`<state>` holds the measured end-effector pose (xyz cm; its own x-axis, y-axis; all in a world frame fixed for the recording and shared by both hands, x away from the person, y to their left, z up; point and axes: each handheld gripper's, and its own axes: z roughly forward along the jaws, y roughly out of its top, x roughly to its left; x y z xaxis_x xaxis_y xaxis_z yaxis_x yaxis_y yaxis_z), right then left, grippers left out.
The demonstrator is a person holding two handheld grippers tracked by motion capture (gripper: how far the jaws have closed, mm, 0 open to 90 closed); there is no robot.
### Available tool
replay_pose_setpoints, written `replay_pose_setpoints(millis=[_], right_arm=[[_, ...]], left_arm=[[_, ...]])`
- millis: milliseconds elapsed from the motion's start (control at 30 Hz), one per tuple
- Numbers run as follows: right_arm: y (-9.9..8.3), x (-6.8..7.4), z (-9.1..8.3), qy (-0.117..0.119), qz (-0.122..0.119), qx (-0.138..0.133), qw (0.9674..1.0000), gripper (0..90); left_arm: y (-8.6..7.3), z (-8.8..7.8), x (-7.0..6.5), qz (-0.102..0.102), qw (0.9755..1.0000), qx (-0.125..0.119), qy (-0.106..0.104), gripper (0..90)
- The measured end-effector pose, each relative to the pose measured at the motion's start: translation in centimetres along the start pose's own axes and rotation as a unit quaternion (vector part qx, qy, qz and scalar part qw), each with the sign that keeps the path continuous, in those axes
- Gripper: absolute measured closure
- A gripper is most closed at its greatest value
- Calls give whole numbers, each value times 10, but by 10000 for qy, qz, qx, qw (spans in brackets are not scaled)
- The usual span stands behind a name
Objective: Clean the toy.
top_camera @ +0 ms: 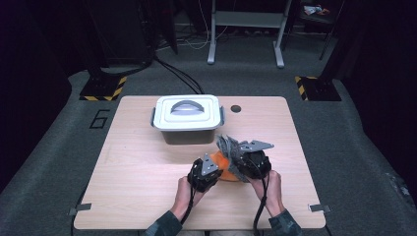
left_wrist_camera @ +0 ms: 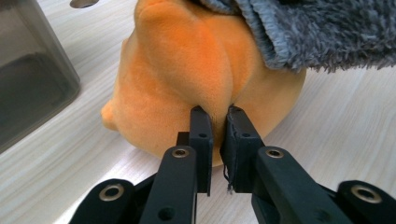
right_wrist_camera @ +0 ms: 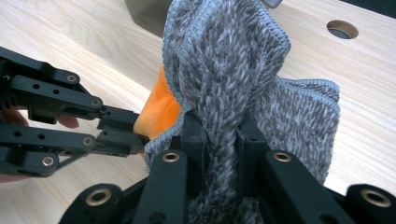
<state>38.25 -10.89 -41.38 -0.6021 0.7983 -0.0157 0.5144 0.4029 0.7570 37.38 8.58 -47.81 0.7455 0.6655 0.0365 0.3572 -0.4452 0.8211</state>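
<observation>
An orange plush toy point(left_wrist_camera: 196, 70) lies on the wooden table point(top_camera: 137, 162) in front of the person. My left gripper point(left_wrist_camera: 218, 116) is shut on a fold of its fabric near the bottom. A grey fuzzy cloth point(right_wrist_camera: 233, 79) is pinched between the jaws of my right gripper point(right_wrist_camera: 219, 135) and stands up from them, draping over the toy's top point(left_wrist_camera: 317, 32). From above, both grippers point(top_camera: 206, 173) point(top_camera: 251, 162) meet at the toy point(top_camera: 221, 162), with the cloth point(top_camera: 227, 145) on its far side. In the right gripper view the left gripper's jaws point(right_wrist_camera: 116, 130) pinch the orange plush point(right_wrist_camera: 161, 109).
A grey bin with a white handled lid point(top_camera: 187, 118) stands just behind the toy near the table's far edge. A round cable hole point(top_camera: 236, 108) sits to the bin's right. Bare tabletop lies to the left and right of the hands.
</observation>
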Motion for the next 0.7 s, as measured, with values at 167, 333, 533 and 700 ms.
replay_pose_setpoints(millis=[167,333,533,700], right_arm=[[-2,-7,-3,-53,106,-22,9999,778],[-10,-21,-8,-234,249,-19,9994,779],[-27,-47,-5,-468,607,110,9970,779],[-43,-64,7,-524,914,314,9939,779]], left_arm=[[1,0,2,-140,9999,-31,-8,838],[1,0,4,-209,9998,-65,-40,837],[0,0,6,-290,9995,-89,-82,836],[0,0,6,-298,9995,-83,-99,835]])
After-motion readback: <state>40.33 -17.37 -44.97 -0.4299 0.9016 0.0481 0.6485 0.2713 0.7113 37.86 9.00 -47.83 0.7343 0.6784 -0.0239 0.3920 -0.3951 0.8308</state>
